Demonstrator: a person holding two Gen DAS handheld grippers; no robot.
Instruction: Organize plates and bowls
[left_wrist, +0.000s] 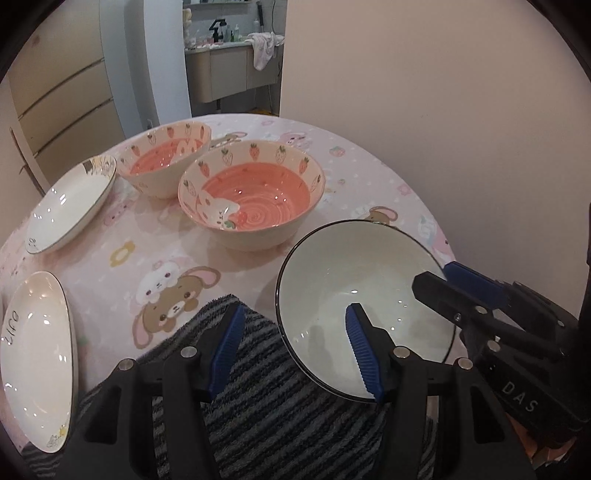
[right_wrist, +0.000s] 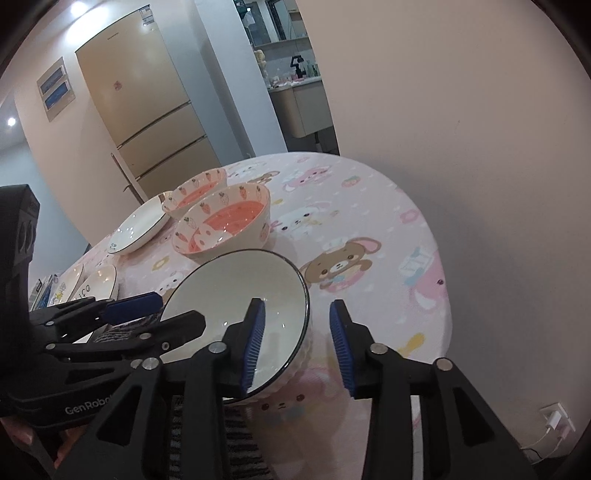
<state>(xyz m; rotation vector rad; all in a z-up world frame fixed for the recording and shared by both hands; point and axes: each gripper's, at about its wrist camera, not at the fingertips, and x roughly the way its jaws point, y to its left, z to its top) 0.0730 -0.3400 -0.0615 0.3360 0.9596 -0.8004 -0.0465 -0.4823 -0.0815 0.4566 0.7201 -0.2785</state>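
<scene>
At the near right of the counter (left_wrist: 122, 236), our white bowl (left_wrist: 354, 295) stands tilted; right fingers (right_wrist: 297, 341) straddle its rim loosely, left fingers (left_wrist: 291, 350) open, beside it.

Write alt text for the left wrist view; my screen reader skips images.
A white bowl tilts at the table's near edge, its rim straddled by the open left gripper and right gripper. Behind stand two strawberry bowls, with white plates left and a striped towel below.
</scene>
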